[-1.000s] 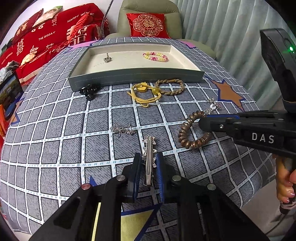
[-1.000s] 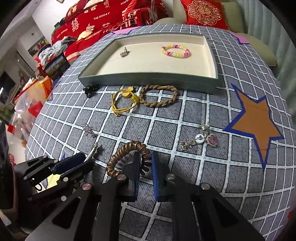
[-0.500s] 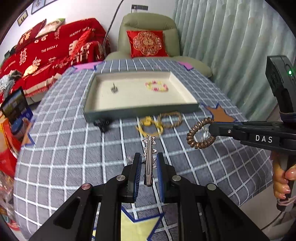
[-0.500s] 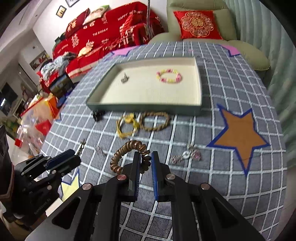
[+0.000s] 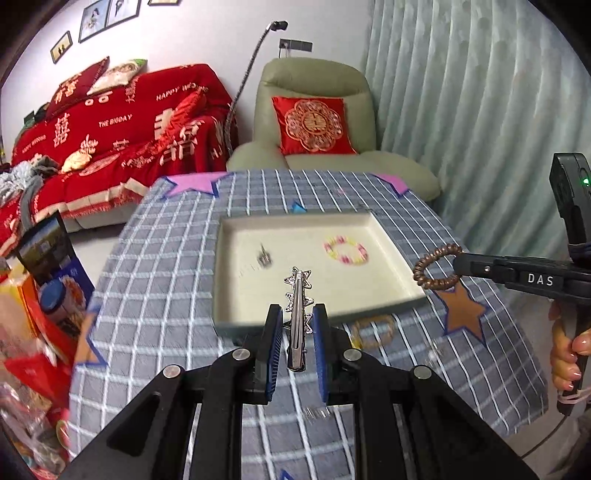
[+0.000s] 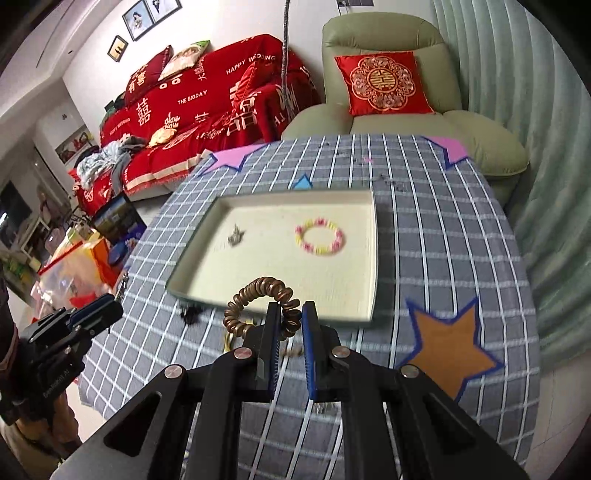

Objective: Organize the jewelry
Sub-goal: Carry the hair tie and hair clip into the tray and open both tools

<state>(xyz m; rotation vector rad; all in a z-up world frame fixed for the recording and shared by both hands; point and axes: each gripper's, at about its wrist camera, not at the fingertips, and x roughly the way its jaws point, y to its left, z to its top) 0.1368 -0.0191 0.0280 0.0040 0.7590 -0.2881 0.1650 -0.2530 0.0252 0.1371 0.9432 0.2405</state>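
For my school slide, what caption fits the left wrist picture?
Left hand-held gripper carries a silver star hair clip toward the cream tray.

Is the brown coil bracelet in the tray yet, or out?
Out. The brown coil bracelet hangs in the right tool, lifted near the tray front edge.

home living room | red-covered sofa [image 6: 207,107] | armchair [image 6: 391,92] | framed pictures [image 6: 147,14]

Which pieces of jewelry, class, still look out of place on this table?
A braided bracelet and a black clip lie on the checked tablecloth outside the tray, which holds only a pink-yellow beaded bracelet and a small charm. Other loose bits are too blurred to name.
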